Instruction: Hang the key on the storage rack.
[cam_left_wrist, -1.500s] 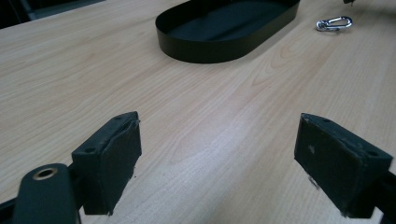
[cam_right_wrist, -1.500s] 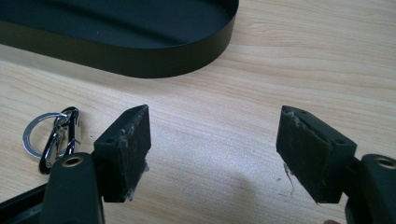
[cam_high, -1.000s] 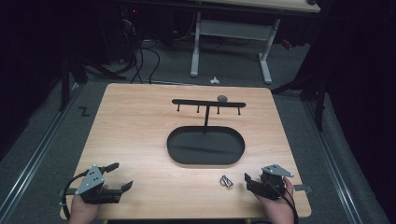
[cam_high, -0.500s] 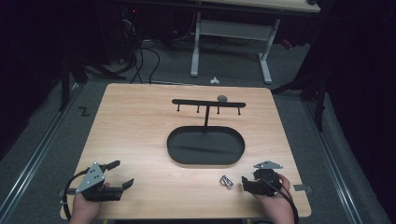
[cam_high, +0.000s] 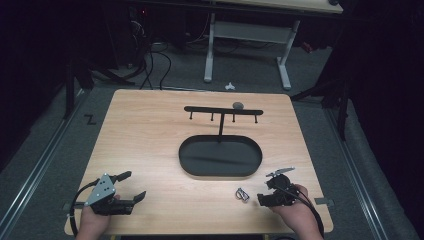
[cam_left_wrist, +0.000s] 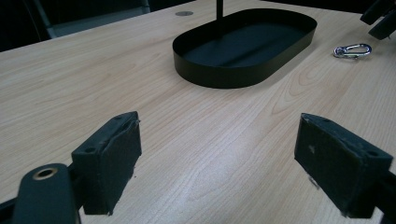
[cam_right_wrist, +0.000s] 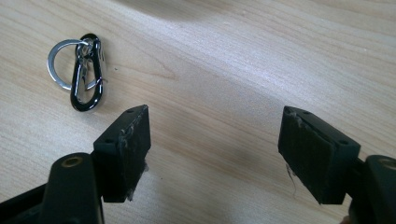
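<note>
Lying on the surface (cam_high: 150, 145): one carabiner (cam_right_wrist: 87, 72) with one key ring (cam_right_wrist: 60, 56), beside one empty black tray (cam_high: 220, 156). Left tool (cam_high: 131, 186) and right tool (cam_right_wrist: 215, 154) gape wide, holding nothing.

Light wooden table (cam_high: 150, 145); black oval tray (cam_high: 220, 157) with hook stand, carabiner (cam_high: 242, 194), perhaps a small grey disc (cam_high: 238, 105) at far edge.

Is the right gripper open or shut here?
Open. The right gripper has its jaws spread wide over bare table, nothing between them; the carabiner lies apart, untouched.
</note>
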